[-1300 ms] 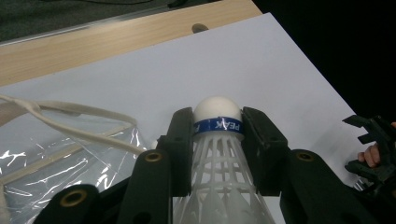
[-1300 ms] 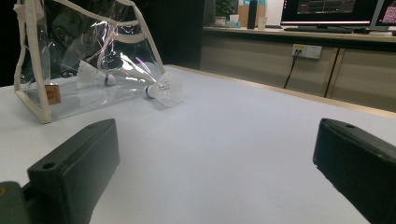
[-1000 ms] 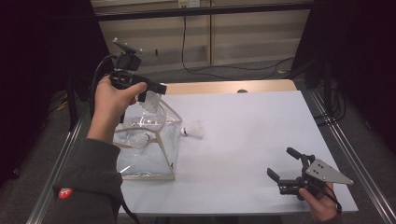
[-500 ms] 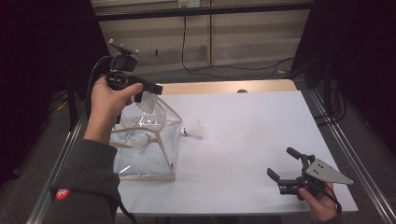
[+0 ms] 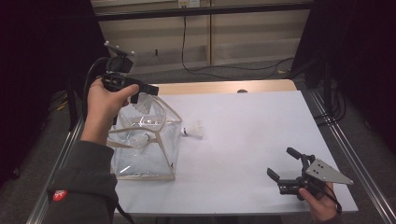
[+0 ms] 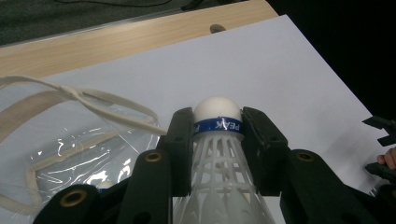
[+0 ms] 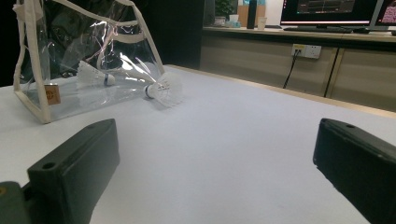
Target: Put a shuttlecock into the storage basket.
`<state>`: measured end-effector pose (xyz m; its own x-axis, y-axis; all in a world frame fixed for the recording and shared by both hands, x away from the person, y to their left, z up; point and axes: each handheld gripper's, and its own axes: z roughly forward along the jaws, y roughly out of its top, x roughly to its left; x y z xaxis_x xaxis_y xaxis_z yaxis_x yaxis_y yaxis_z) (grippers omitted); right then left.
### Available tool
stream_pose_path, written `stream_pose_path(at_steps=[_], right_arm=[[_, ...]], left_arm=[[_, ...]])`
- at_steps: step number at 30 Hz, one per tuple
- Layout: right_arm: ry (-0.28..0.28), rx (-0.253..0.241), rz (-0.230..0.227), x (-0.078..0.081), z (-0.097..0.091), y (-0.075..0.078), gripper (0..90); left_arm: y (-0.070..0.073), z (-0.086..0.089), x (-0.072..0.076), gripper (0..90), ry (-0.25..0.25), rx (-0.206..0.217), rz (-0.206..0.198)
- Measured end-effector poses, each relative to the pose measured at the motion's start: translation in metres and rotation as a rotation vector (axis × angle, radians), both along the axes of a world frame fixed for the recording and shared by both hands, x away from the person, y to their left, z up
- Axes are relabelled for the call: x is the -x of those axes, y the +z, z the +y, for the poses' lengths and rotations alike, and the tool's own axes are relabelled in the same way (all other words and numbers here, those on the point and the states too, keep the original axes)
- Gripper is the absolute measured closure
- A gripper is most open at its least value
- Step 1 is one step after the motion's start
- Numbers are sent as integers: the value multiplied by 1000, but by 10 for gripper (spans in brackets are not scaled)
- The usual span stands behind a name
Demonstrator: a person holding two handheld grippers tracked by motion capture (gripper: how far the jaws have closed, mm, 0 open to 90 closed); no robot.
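My left gripper [image 5: 142, 94] is held above the open top of a clear plastic bag [image 5: 142, 149] with cream trim at the table's left. Its jaws are shut on a white shuttlecock [image 6: 218, 154] with a blue band, cork end pointing away [image 5: 144, 105]. Another shuttlecock [image 5: 135, 138] lies inside the bag [image 7: 95, 78]. A third shuttlecock [image 5: 194, 130] lies on the white table just right of the bag [image 7: 163, 91]. My right gripper [image 5: 285, 165] rests low at the table's front right, jaws open and nothing between them [image 7: 215, 154].
The white sheet [image 5: 243, 135] covers a wooden table whose bare far edge [image 5: 219, 87] shows. Metal rails run along both sides. Cables lie on the floor beyond. The bag's cream handle [image 6: 84, 100] loops below the left jaws.
My left gripper with the shuttlecock has drifted slightly up and away over the bag. The right gripper has kept still.
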<state>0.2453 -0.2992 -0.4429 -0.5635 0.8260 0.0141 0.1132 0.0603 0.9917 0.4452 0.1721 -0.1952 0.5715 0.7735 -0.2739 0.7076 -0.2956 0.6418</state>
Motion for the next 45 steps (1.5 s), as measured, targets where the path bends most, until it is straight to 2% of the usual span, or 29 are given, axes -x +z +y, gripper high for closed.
stream_pose_path(at_steps=[15,45], right_arm=[[1,1,1,0,0,0,3],[5,-3,3,0,1,0,3]], left_arm=[[-4,8,-2,654,17,-7,0],[-25,23,-8,652,86,-35,16]])
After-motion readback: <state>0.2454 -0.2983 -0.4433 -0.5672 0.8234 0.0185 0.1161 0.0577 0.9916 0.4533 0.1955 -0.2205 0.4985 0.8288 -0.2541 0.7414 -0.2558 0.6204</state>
